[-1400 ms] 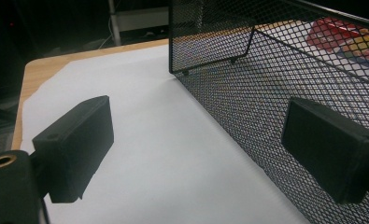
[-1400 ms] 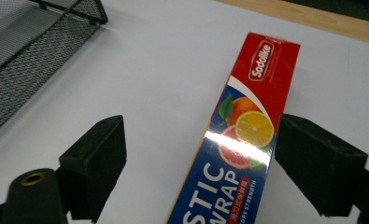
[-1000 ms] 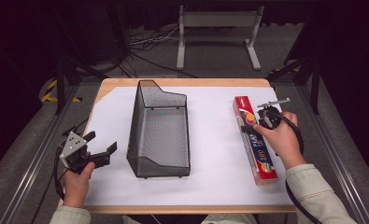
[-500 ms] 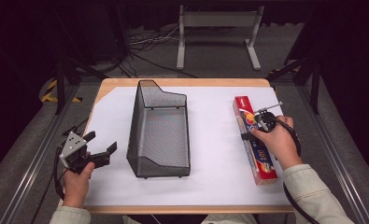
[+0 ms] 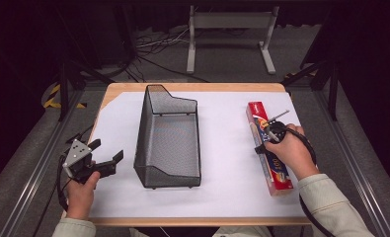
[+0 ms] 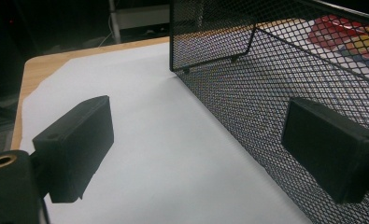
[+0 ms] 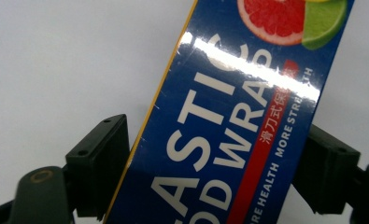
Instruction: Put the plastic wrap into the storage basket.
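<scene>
Right gripper (image 5: 267,139) down over the long red-and-blue cardboard box of plastic food wrap (image 5: 268,146), lying flat along the right side of the white paper-covered table (image 5: 222,163), well apart from the black wire-mesh basket (image 5: 169,138) in the middle. Jaws straddling the box across its width, one either side, just been closing in on it. Left pad looks right up against the yellow edge, right pad close to the other edge; hard to say from the right gripper view whether both are actually pressing yet, probably not quite.

Left gripper (image 5: 101,163) parked near the table's left edge, just beside the basket's mesh wall, jaws spread wide with nothing between them.

Tips for the grab: keep closing square to the long sides so the box doesn't twist out. Glossy cardboard, so likely slippery and a bit crushable; firm but not hard. Grip sits around the middle of the length, which should stop either end drooping on the lift. Raise level, clear the basket rim before moving across.
</scene>
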Demonstrator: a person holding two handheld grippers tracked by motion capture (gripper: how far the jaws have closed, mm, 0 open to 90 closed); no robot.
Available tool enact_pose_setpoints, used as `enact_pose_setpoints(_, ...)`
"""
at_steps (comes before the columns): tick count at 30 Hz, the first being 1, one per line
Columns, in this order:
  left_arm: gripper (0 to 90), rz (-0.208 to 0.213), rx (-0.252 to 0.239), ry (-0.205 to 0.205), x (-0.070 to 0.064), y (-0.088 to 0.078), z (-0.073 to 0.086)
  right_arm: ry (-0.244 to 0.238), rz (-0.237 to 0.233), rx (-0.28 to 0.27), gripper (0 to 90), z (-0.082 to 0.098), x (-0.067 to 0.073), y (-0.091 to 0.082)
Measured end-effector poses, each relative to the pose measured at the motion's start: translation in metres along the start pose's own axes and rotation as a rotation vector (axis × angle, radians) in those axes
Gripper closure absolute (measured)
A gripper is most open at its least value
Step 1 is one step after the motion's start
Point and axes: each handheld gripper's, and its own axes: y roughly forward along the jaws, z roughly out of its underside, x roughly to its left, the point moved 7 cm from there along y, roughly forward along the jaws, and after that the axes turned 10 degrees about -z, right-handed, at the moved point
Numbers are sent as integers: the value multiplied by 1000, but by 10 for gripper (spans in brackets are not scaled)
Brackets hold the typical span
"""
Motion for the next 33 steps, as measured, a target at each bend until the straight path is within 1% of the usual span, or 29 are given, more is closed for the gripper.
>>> enact_pose_setpoints(3,101,0,-2,-1,0,0,0,84,-12,-9,256,3,1,0)
enact_pose_setpoints(5,100,0,-1,-1,0,0,0,133,-10,-13,282,4,1,-1)
enact_pose_setpoints(8,101,-2,-3,-1,-1,0,0,195,13,-21,330,5,3,-3)
enact_pose_setpoints(9,101,-2,-3,-1,-1,0,0,195,13,-21,330,5,3,-3)
enact_pose_setpoints(10,101,-2,-3,-1,-1,0,0,212,28,-23,342,5,3,-3)
enact_pose_setpoints(11,101,-3,-4,-1,-1,0,0,247,57,-21,369,5,5,-5)
enact_pose_setpoints(12,101,-3,-5,-1,0,0,0,258,63,-23,375,5,5,-5)
enact_pose_setpoints(13,101,-3,-5,-1,0,0,0,258,63,-23,375,5,5,-5)
enact_pose_setpoints(14,100,-2,-8,-3,0,0,-1,281,74,-29,384,5,6,-5)
enact_pose_setpoints(15,101,-3,-8,-3,0,0,-1,287,74,-31,386,5,6,-6)
enact_pose_setpoints(17,100,-2,-8,-3,0,0,0,305,70,-44,389,5,6,-6)
enact_pose_setpoints(19,100,-3,-7,-5,-1,0,0,322,57,-56,391,5,8,-7)
enact_pose_setpoints(20,101,-2,-4,0,-1,0,0,328,52,-56,391,4,8,-8)
enact_pose_setpoints(22,101,-2,-6,-1,-1,1,0,312,55,-66,392,3,9,-11)
enact_pose_setpoints(24,101,-1,-8,-4,-1,1,0,311,52,-70,393,2,10,-14)
enact_pose_setpoints(26,100,-2,-6,-3,-1,1,0,296,53,-92,394,-2,14,-21)
enact_pose_setpoints(27,101,-2,-6,-3,-1,1,0,296,53,-92,394,-2,14,-21)
enact_pose_setpoints(28,101,-2,-4,0,-1,0,0,289,49,-101,394,-4,17,-28)
enact_pose_setpoints(30,100,-2,-6,1,-1,0,-1,279,46,-109,394,-6,19,-33)
enact_pose_setpoints(31,101,-2,-6,1,-1,0,-1,279,46,-109,394,-6,19,-33)
enact_pose_setpoints(33,101,-3,-10,0,-1,0,-1,270,45,-121,394,-9,22,-40)
